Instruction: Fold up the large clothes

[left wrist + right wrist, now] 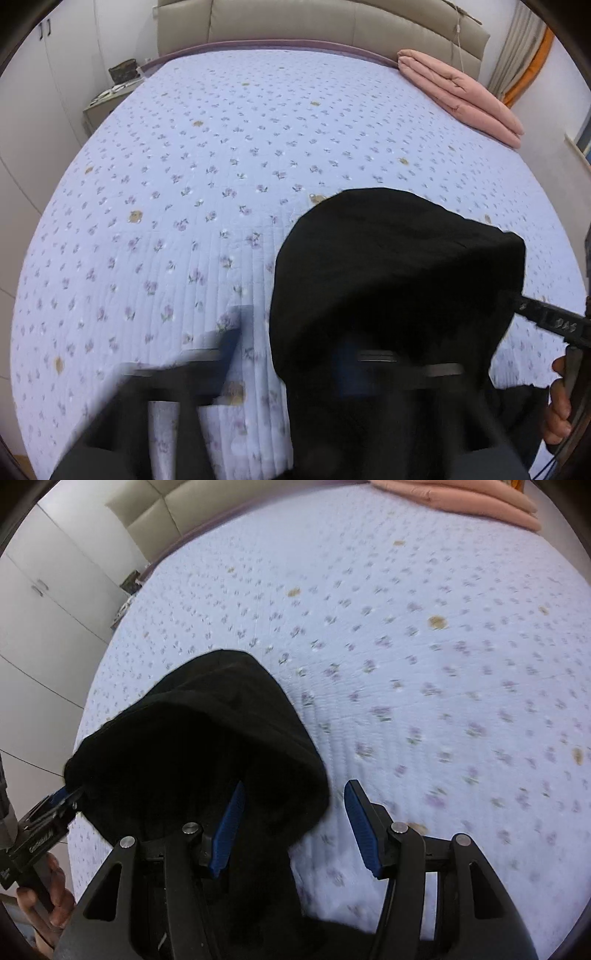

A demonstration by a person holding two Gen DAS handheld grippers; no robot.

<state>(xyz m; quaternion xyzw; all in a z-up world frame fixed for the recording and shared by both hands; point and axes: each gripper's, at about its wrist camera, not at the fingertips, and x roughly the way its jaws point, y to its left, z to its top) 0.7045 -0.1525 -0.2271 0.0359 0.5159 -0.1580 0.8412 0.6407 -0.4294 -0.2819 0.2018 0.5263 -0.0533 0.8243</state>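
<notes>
A black garment hangs bunched over the lilac floral quilt of a bed. In the left wrist view it drapes over and hides one finger of my left gripper; the other finger is a blur. From the right wrist view, the left gripper bites the garment's left edge and reads as shut on it. My right gripper stands open, blue pads apart, with cloth lying over its left pad and partly into the gap. Its tip meets the garment's right side.
A folded pink blanket lies at the bed's far right corner below the padded headboard. A nightstand and white wardrobe doors stand to the left. A hand grips the right tool's handle.
</notes>
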